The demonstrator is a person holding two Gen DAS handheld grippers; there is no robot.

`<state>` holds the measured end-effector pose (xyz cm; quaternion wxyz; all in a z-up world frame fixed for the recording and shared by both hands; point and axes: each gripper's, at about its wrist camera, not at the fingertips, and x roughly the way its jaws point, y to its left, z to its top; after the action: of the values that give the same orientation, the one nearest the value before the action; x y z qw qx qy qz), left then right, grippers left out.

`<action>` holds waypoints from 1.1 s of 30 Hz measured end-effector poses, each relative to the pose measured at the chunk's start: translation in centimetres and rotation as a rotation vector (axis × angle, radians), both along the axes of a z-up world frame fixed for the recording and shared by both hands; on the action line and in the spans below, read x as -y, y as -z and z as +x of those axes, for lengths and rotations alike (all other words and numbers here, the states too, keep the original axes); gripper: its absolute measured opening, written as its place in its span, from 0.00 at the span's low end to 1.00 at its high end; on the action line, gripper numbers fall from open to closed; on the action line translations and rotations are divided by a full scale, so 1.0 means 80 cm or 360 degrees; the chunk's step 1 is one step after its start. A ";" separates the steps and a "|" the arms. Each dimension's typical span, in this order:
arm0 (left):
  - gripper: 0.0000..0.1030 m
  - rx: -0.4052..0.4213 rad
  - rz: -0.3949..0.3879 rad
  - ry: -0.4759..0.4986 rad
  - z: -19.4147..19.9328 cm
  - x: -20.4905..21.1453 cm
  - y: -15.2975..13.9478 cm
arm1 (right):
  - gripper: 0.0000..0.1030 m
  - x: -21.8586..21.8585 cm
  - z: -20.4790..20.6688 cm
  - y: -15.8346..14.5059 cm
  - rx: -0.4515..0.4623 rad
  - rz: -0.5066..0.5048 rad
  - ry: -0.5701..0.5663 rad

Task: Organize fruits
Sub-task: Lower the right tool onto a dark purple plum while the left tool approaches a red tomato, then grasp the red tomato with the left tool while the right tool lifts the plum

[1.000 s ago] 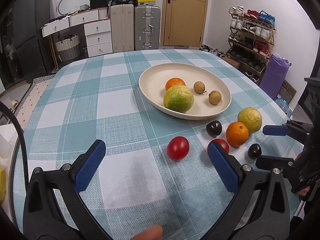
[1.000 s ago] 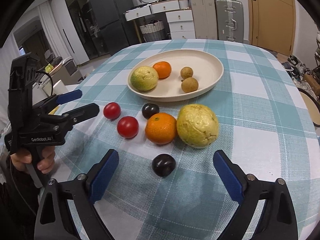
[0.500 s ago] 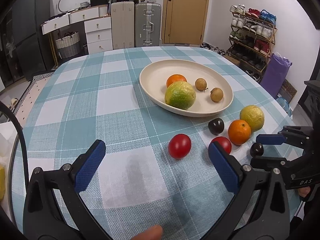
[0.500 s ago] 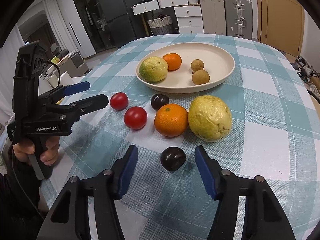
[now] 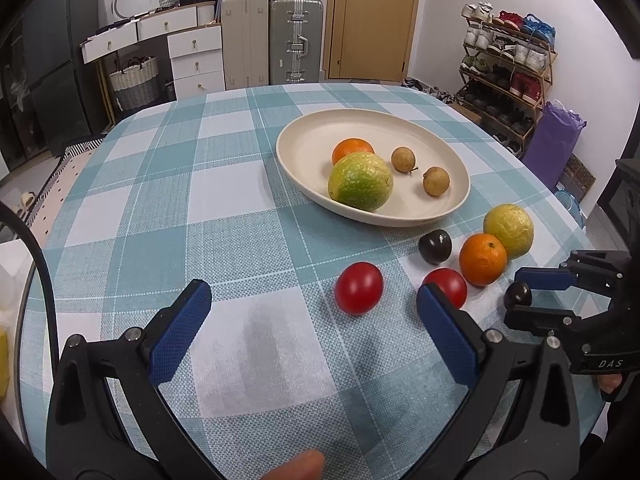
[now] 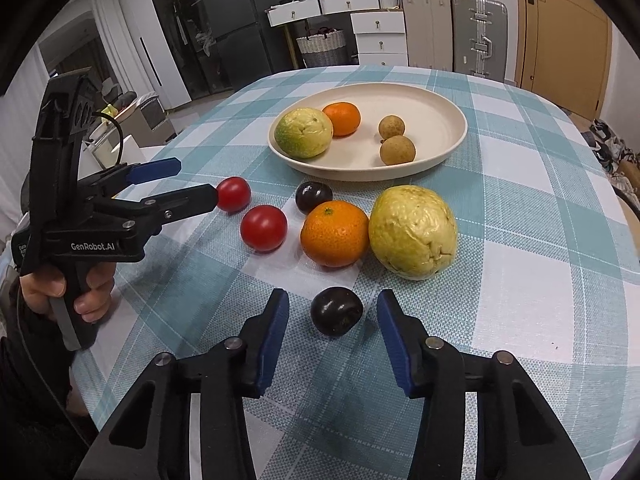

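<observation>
A cream plate (image 6: 444, 100) (image 5: 296, 140) holds a green-yellow citrus (image 6: 303, 133), an orange (image 6: 342, 118) and two small brown longans (image 6: 397, 150). On the cloth in front lie two red tomatoes (image 6: 263, 227) (image 6: 233, 194), an orange (image 6: 334, 233), a big yellow citrus (image 6: 412, 232) and two dark plums (image 6: 313, 197) (image 6: 337, 311). My right gripper (image 6: 332, 320) is partly closed around the nearer plum without touching it. My left gripper (image 5: 312, 312) is wide open, near the red tomato (image 5: 358, 288).
The round table wears a teal checked cloth (image 5: 224, 208). Drawers and suitcases (image 5: 296, 40) stand beyond it, a shoe rack (image 5: 508, 64) at the right. The left gripper also shows in the right wrist view (image 6: 188, 184).
My right gripper has moved forward and narrowed its fingers around the near plum. My left gripper has stayed wide open and shifted slightly back.
</observation>
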<state>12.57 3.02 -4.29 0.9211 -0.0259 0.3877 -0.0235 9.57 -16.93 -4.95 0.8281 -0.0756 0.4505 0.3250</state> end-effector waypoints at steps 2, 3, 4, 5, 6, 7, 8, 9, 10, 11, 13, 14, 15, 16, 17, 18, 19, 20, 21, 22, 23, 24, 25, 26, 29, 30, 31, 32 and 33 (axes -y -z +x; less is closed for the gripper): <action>0.99 -0.0005 -0.0004 0.0002 0.001 0.000 0.001 | 0.38 -0.001 0.000 0.000 0.0009 -0.0013 0.0005; 0.99 -0.0008 -0.0007 0.0003 0.001 0.000 0.002 | 0.32 -0.001 0.000 0.000 0.0011 -0.0016 0.0004; 0.99 -0.0013 -0.0009 0.0002 0.002 0.000 0.002 | 0.31 -0.002 -0.001 0.000 0.0017 -0.0022 -0.0003; 0.99 -0.0020 -0.0012 -0.0004 0.003 -0.001 0.003 | 0.30 -0.002 -0.001 0.001 0.0023 -0.0028 -0.0006; 0.99 -0.0026 -0.0018 -0.0007 0.003 -0.001 0.004 | 0.29 -0.003 -0.002 0.000 0.0031 -0.0032 -0.0012; 0.99 -0.0033 -0.0027 -0.0008 0.005 -0.001 0.005 | 0.28 -0.003 -0.002 0.000 0.0038 -0.0030 -0.0017; 0.99 -0.0038 -0.0032 -0.0008 0.004 -0.002 0.006 | 0.26 -0.003 -0.005 -0.002 0.0046 -0.0026 -0.0020; 0.99 -0.0045 -0.0037 -0.0002 0.005 -0.001 0.007 | 0.25 -0.003 -0.006 -0.004 0.0061 -0.0018 -0.0025; 0.99 -0.0053 -0.0039 0.0006 0.007 0.000 0.008 | 0.25 -0.002 -0.006 -0.006 0.0065 -0.0013 -0.0027; 0.99 -0.0057 -0.0036 0.0011 0.007 0.001 0.009 | 0.25 -0.002 -0.007 -0.008 0.0071 -0.0008 -0.0031; 0.98 -0.0069 -0.0027 0.0028 0.009 0.004 0.011 | 0.25 -0.002 -0.007 -0.009 0.0075 -0.0013 -0.0036; 0.97 -0.0073 -0.0024 0.0037 0.008 0.006 0.011 | 0.25 -0.003 -0.007 -0.008 0.0076 -0.0025 -0.0034; 0.97 -0.0078 -0.0021 0.0049 0.009 0.008 0.012 | 0.25 -0.002 -0.007 -0.008 0.0080 -0.0024 -0.0036; 0.96 -0.0082 -0.0016 0.0059 0.009 0.010 0.013 | 0.25 -0.002 -0.007 -0.008 0.0081 -0.0019 -0.0038; 0.93 -0.0087 -0.0013 0.0071 0.010 0.012 0.013 | 0.25 -0.001 -0.007 -0.008 0.0082 -0.0018 -0.0034; 0.91 -0.0092 -0.0013 0.0082 0.012 0.014 0.014 | 0.25 -0.001 -0.006 -0.009 0.0086 -0.0015 -0.0032; 0.86 -0.0101 -0.0014 0.0093 0.013 0.016 0.015 | 0.25 0.000 -0.006 -0.010 0.0090 -0.0009 -0.0031; 0.80 -0.0116 -0.0015 0.0104 0.014 0.018 0.017 | 0.25 0.001 -0.006 -0.011 0.0093 -0.0005 -0.0029; 0.76 -0.0132 -0.0015 0.0114 0.016 0.020 0.019 | 0.25 0.002 -0.007 -0.012 0.0094 0.0002 -0.0027; 0.70 -0.0151 -0.0016 0.0127 0.018 0.022 0.021 | 0.25 0.002 -0.006 -0.014 0.0096 0.0011 -0.0025; 0.64 -0.0164 -0.0018 0.0137 0.020 0.023 0.023 | 0.25 0.003 -0.007 -0.015 0.0099 0.0013 -0.0020; 0.60 -0.0171 -0.0019 0.0140 0.021 0.023 0.024 | 0.25 0.004 -0.007 -0.015 0.0102 0.0015 -0.0018; 0.57 -0.0166 -0.0017 0.0139 0.021 0.023 0.023 | 0.25 0.005 -0.007 -0.016 0.0102 0.0016 -0.0017; 0.52 -0.0161 -0.0032 0.0152 0.021 0.023 0.023 | 0.25 0.005 -0.006 -0.016 0.0103 0.0018 -0.0014; 0.47 -0.0153 -0.0047 0.0160 0.021 0.022 0.022 | 0.25 0.007 -0.003 -0.015 0.0097 0.0025 -0.0005; 0.46 -0.0150 -0.0049 0.0160 0.020 0.022 0.022 | 0.25 0.007 -0.003 -0.015 0.0099 0.0024 -0.0004; 0.42 -0.0151 -0.0052 0.0163 0.020 0.022 0.022 | 0.25 0.007 -0.003 -0.016 0.0101 0.0024 -0.0005; 0.35 -0.0152 -0.0054 0.0168 0.020 0.022 0.022 | 0.25 0.006 -0.004 -0.016 0.0101 0.0024 -0.0007; 0.31 -0.0152 -0.0056 0.0175 0.021 0.022 0.022 | 0.25 0.006 -0.004 -0.016 0.0107 0.0026 -0.0007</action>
<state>14.24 1.24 -6.02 0.8983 -0.0219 0.4316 -0.0796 9.26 -17.42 -3.65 0.8426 -0.0808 0.4197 0.3277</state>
